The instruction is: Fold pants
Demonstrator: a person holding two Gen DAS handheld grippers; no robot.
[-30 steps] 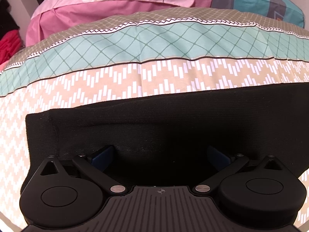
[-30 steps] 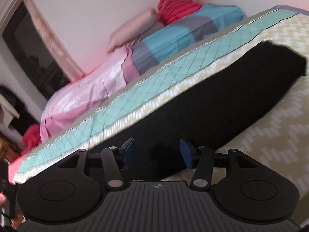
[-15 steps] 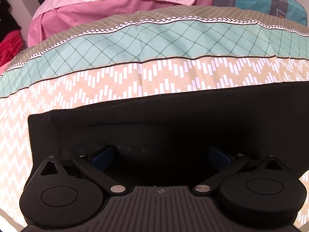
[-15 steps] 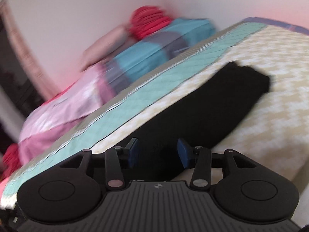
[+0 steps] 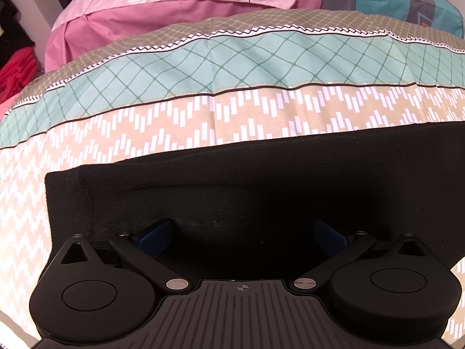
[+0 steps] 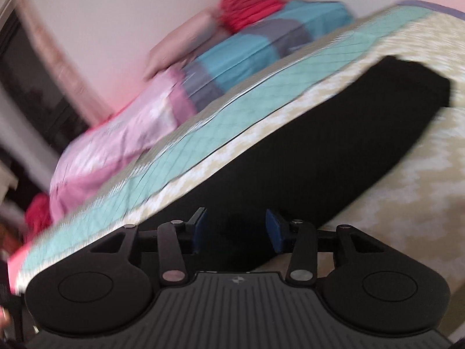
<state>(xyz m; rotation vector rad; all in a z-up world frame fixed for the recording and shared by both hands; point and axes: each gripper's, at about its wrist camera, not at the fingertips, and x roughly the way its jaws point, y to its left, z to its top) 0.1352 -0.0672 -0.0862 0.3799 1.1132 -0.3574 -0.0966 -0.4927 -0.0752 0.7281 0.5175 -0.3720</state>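
Black pants flat on patterned bedspread.
Left gripper spread wide over hem; right gripper half-spread, just narrowing, pinching nothing.

The right gripper has drawn its blue pads slightly closer together over the last second, the jaws just closing with a gap left between them above the near end of the black pants. Its view has swung and blurred: the red bundle at the head of the bed now sits farther right in frame.
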